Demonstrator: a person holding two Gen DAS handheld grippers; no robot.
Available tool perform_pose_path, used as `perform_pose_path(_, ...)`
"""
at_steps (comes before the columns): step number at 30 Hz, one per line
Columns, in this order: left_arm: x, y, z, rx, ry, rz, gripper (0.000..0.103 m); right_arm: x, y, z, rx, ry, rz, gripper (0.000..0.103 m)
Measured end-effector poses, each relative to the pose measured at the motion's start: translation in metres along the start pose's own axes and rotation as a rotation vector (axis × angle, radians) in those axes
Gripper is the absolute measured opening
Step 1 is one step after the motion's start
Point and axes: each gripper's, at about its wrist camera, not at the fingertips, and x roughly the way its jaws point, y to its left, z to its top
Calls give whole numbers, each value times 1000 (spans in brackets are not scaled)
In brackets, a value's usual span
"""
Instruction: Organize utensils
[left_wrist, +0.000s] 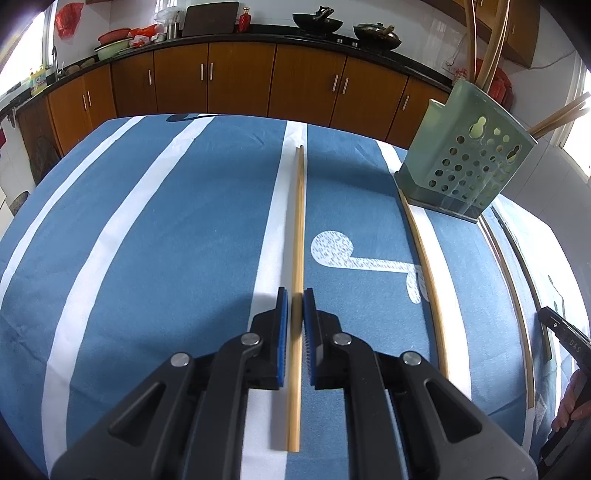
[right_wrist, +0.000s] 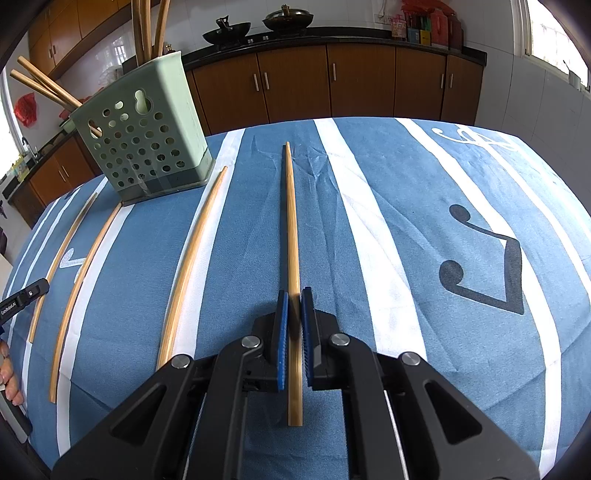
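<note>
— Straddling one long bamboo chopstick (left_wrist: 297, 258) each, were both tongs already gripping?

— Nearly: the left tongs (left_wrist: 295, 295) had blue pads either side of theirs, slightly parted; the right tongs (right_wrist: 292, 293) matched over another bamboo chopstick (right_wrist: 291, 240). Whether the pads touched, I couldn't tell.

— Why lengthwise?

— Probably so each lifts aligned for the pale green perforated plastic holder (right_wrist: 147, 147), standing on the blue-and-white striped tabletop (right_wrist: 406, 221) with chopsticks inside.
</note>
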Motion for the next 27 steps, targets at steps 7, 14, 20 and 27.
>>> perform_pose_path(7, 0, 1, 0, -5, 0, -5, 11, 0, 0, 0, 2, 0, 2, 8)
perform_pose_path(14, 0, 1, 0, -5, 0, -5, 11, 0, 0, 0, 5, 0, 5, 9)
perform_pose_path(20, -1, 1, 0, -5, 0, -5, 11, 0, 0, 0, 8, -1, 8, 9)
perform_pose_path(27, -1, 1, 0, -4, 0, -4, 11, 0, -1, 0, 10, -1, 10, 9)
